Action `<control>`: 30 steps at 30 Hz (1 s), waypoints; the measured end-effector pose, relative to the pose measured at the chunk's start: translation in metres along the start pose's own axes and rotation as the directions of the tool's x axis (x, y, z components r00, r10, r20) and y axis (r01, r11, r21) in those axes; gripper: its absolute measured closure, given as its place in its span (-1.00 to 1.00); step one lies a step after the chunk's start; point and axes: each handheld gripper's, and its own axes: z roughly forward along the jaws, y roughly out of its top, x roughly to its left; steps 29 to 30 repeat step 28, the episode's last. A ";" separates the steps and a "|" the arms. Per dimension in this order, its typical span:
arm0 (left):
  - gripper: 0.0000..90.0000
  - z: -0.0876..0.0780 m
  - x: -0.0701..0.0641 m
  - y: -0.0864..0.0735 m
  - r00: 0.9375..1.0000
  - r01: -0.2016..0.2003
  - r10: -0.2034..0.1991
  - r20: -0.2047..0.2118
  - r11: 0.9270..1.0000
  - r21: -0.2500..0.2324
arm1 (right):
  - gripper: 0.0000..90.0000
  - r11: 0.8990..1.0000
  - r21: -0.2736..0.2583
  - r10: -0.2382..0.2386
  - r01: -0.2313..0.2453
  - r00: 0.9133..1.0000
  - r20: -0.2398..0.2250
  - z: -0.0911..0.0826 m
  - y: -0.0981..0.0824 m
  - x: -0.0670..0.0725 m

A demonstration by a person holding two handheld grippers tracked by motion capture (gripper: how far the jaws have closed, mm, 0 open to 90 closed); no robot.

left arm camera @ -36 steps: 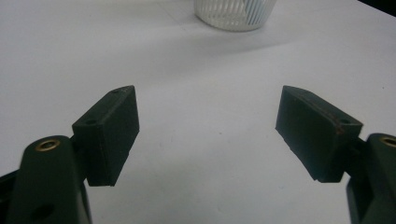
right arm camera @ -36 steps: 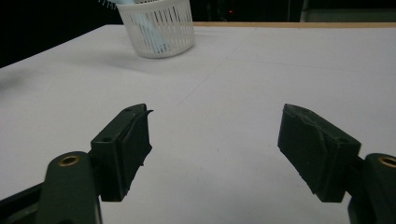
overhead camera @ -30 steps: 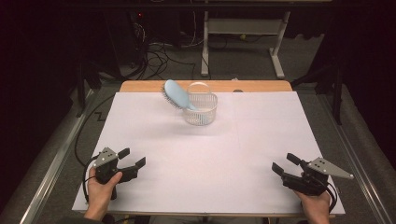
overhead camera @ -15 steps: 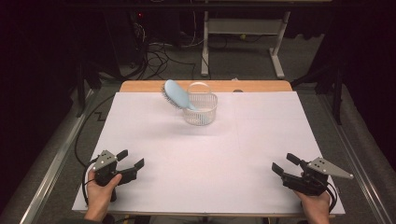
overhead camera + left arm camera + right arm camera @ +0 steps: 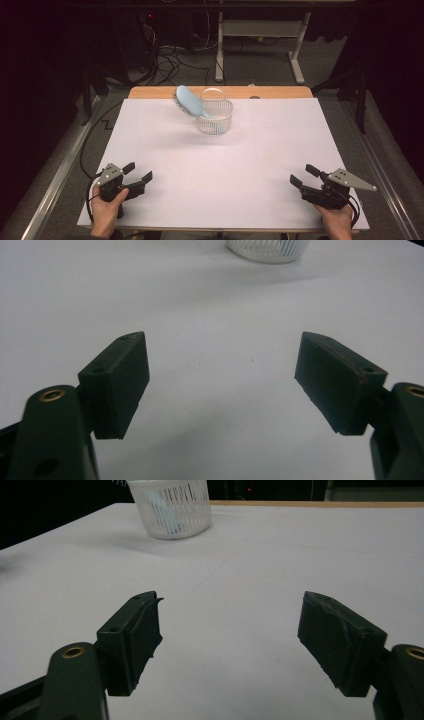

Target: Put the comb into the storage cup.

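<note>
At the near edge of the white-covered worktop, the left gripper and right gripper rest in the person's hands, both released, jaws spread with nothing between them. Well ahead of both grippers (nearer the far edge) stands a small white slatted plastic basket, a light blue oval hairbrush leaning out over its rim towards the left gripper's side.

Bare white table up to far basket
</note>
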 end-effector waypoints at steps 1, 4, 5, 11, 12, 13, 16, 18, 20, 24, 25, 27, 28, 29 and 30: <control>-0.49 0.000 0.001 -0.001 1.000 0.000 0.000 -0.002 1.000 0.002 | -0.43 1.000 0.000 0.001 -0.001 1.000 0.000 0.000 0.000 0.000; -0.49 -0.001 0.003 -0.002 1.000 0.009 -0.009 0.004 1.000 0.004 | -0.43 1.000 -0.002 0.004 -0.004 1.000 0.001 0.000 0.000 -0.001; -0.49 -0.001 0.003 -0.002 1.000 0.011 -0.011 0.002 1.000 0.004 | -0.43 1.000 -0.002 0.002 -0.002 1.000 0.000 0.000 0.000 -0.001; -0.49 -0.002 0.005 -0.002 1.000 0.022 -0.022 -0.005 1.000 0.008 | -0.44 1.000 0.002 0.002 -0.002 1.000 -0.003 0.001 0.000 -0.001; -0.49 -0.002 0.005 -0.002 1.000 0.021 -0.020 -0.007 1.000 0.008 | -0.44 1.000 0.002 0.002 -0.002 1.000 -0.003 0.001 0.000 -0.001; -0.49 -0.001 0.005 -0.002 1.000 0.019 -0.019 -0.008 1.000 0.009 | -0.44 1.000 0.003 0.002 -0.002 1.000 -0.003 0.001 0.000 -0.001; -0.49 -0.001 0.005 -0.002 1.000 0.017 -0.017 -0.008 1.000 0.009 | -0.44 1.000 0.006 0.001 -0.001 1.000 -0.005 0.001 0.000 -0.001; -0.49 -0.001 0.004 -0.002 1.000 0.017 -0.017 -0.006 1.000 0.008 | -0.44 1.000 0.007 0.002 -0.002 1.000 -0.005 0.001 0.000 -0.001; -0.49 -0.001 0.004 -0.002 1.000 0.017 -0.017 -0.004 1.000 0.014 | -0.45 1.000 0.006 0.002 -0.002 1.000 -0.004 0.001 0.000 -0.001; -0.49 0.000 0.004 -0.002 1.000 0.013 -0.013 -0.003 1.000 0.016 | -0.45 1.000 0.006 0.001 -0.001 1.000 -0.005 0.001 0.000 0.000; -0.49 0.000 0.004 -0.002 1.000 0.013 -0.013 -0.003 1.000 0.016 | -0.45 1.000 0.005 0.000 0.000 1.000 -0.005 0.001 0.000 -0.001; -0.49 0.000 0.004 -0.002 1.000 0.012 -0.012 -0.002 1.000 0.017 | -0.45 1.000 0.005 0.001 -0.001 1.000 -0.004 0.001 0.000 -0.001; -0.49 0.000 0.003 -0.002 1.000 0.013 -0.013 -0.002 1.000 0.017 | -0.45 1.000 0.003 0.002 -0.002 1.000 -0.004 0.001 0.000 -0.001; -0.49 0.000 0.003 -0.002 1.000 0.013 -0.013 -0.002 1.000 0.017 | -0.45 1.000 0.003 0.002 -0.002 1.000 -0.004 0.001 0.000 -0.001; -0.49 0.000 0.003 -0.002 1.000 0.013 -0.013 -0.002 1.000 0.017 | -0.45 1.000 0.003 0.002 -0.002 1.000 -0.004 0.001 0.000 -0.001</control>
